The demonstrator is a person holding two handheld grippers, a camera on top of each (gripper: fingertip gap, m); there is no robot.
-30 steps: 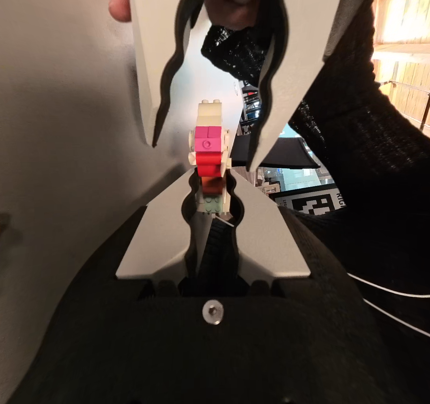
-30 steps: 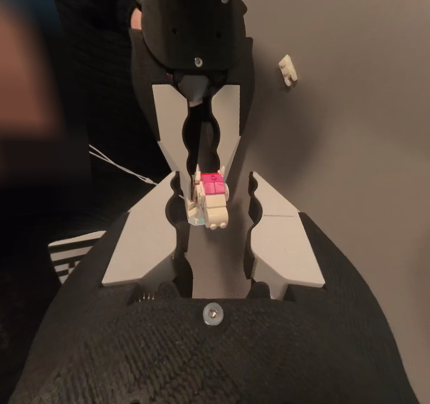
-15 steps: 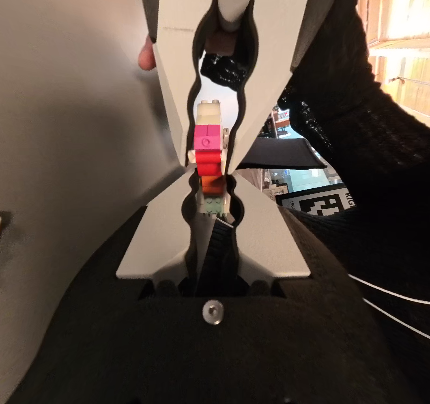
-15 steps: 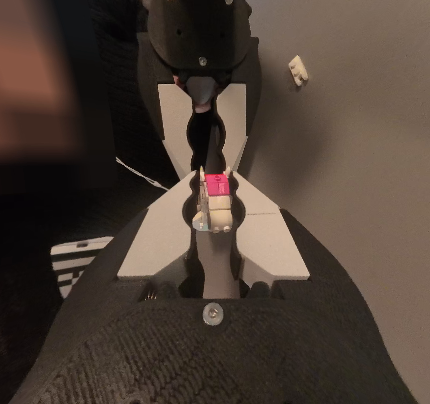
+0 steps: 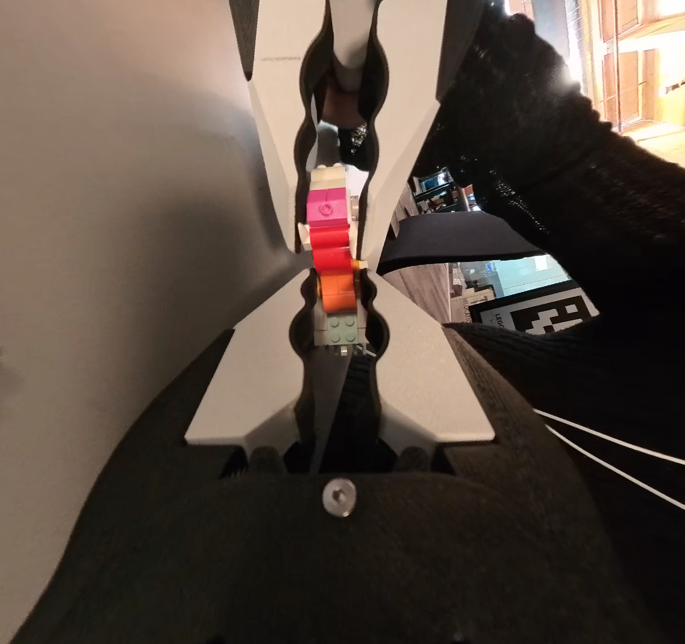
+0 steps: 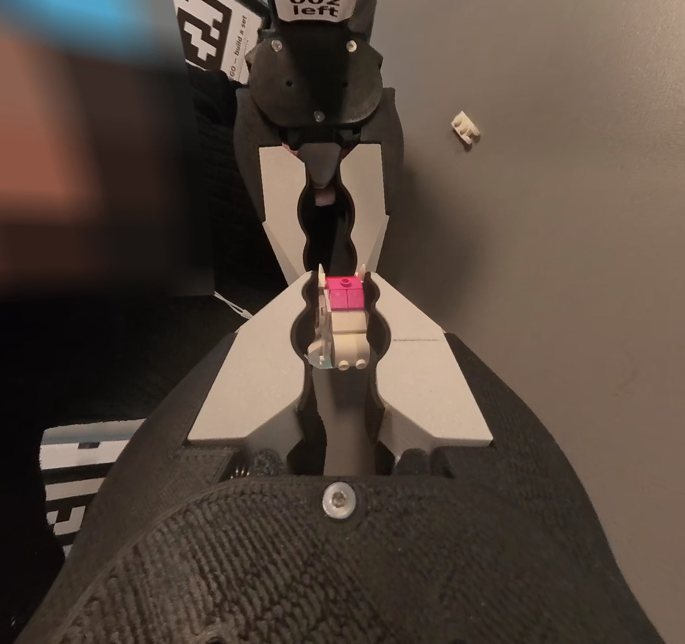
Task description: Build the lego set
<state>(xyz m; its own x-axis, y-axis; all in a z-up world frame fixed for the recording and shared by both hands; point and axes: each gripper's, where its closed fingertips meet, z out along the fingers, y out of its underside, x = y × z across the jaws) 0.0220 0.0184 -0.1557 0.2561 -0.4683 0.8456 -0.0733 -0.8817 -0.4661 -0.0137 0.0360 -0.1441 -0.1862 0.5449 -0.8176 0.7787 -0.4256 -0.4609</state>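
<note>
A small lego model [image 5: 331, 251] with white, magenta, red, orange and pale green bricks is held in the air between both grippers. My left gripper [image 5: 337, 274] is shut on its orange and green end. My right gripper [image 6: 339, 281] is shut on the white and magenta end [image 6: 343, 320]; it comes in from the top of the left wrist view [image 5: 330, 251], tip to tip with the left one. In the right wrist view the left gripper [image 6: 335, 268] points toward me from above. The model's middle is hidden there.
A loose white lego piece [image 6: 465, 131] lies on the grey table [image 6: 556, 218] to the right. Black-and-white marker cards show at the left [image 6: 207, 32] and lower left [image 6: 81, 478]. A person's black sleeve [image 5: 556, 144] fills the right of the left wrist view. The tips of both grippers are at nearly the same place.
My right gripper was open around the model's white end a second ago. It has closed on that end and moved in until its tips meet the left gripper's. The left grip is unchanged.
</note>
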